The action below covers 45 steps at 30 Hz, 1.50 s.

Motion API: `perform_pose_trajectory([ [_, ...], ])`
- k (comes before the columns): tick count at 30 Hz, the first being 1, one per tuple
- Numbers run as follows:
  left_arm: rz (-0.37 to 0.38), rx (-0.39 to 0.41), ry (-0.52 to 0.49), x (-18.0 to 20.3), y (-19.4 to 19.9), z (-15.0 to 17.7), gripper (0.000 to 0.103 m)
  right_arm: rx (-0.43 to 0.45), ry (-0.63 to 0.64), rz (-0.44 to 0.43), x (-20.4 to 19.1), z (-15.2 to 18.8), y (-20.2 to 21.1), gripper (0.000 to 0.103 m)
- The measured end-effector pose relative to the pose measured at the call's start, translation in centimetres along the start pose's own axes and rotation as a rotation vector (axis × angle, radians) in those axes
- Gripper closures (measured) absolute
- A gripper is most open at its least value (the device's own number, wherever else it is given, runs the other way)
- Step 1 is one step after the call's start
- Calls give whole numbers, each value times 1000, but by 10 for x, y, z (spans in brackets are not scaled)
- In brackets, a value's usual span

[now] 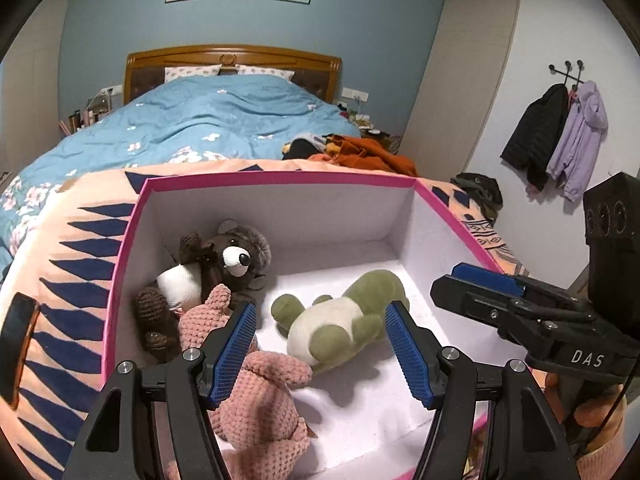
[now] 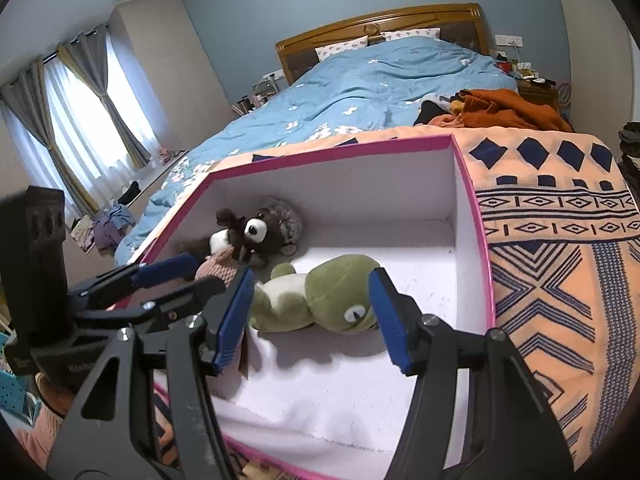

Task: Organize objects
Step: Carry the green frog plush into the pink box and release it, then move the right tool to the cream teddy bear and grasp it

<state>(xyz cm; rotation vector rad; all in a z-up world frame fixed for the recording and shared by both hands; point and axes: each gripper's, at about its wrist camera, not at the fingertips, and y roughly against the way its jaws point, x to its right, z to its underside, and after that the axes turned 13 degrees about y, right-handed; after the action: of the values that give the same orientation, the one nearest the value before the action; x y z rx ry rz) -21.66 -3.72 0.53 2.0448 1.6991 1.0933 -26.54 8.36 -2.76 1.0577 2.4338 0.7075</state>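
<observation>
Lying on the white floor of the pink-rimmed box (image 1: 276,178), the green frog plush (image 1: 340,320) sits near the middle, apart from the right wall and the far wall, with bare floor on those sides and in front of it. To its left, the brown bear (image 1: 228,260) leans in the far-left corner, and the pink knitted plush (image 1: 256,384) lies along the left wall, touching the bear. The box rests on an orange blanket with navy patterns (image 2: 552,264), which spreads past the box's right edge. The left gripper (image 1: 320,352) hovers over the box's near edge, jaws apart and holding nothing; its left finger overlaps the pink plush in view, though contact cannot be told. The right gripper (image 2: 312,316) hangs just above the frog, jaws apart on either side of it, gripping nothing. Beyond the blanket stretches the blue duvet (image 1: 208,120).
</observation>
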Motion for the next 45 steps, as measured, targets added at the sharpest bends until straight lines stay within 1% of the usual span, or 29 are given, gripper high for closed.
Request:
perform_pose_trajectory([
  [4, 12, 35, -28, 6, 14, 5, 34, 10, 9, -6, -5, 5, 8, 41],
  [12, 63, 94, -31, 14, 49, 24, 32, 53, 30, -28, -18, 11, 31, 41],
  [18, 107, 103, -19, 13, 68, 42, 32, 84, 58, -53, -33, 24, 56, 41],
  [20, 112, 101, -25, 14, 73, 49, 32, 89, 69, -51, -37, 30, 64, 41],
  [24, 131, 67, -48, 18, 74, 66, 32, 96, 96, -45, -45, 47, 83, 40],
  [28, 155, 21, -88, 32, 69, 86, 32, 75, 77, -35, -43, 68, 96, 40],
  [31, 171, -13, -119, 43, 65, 102, 32, 47, 69, 2, -40, 86, 103, 40],
  [34, 190, -50, -146, 55, 60, 115, 32, 19, 33, 21, -32, 103, 109, 40],
  [38, 217, -84, -169, 69, 55, 125, 32, -9, -14, 41, -24, 123, 113, 40],
  [42, 240, -112, -180, 80, 51, 131, 32, -8, -63, 54, -15, 138, 123, 40],
  [45, 248, -133, -184, 89, 45, 137, 32, 1, -93, 66, -7, 142, 130, 40],
])
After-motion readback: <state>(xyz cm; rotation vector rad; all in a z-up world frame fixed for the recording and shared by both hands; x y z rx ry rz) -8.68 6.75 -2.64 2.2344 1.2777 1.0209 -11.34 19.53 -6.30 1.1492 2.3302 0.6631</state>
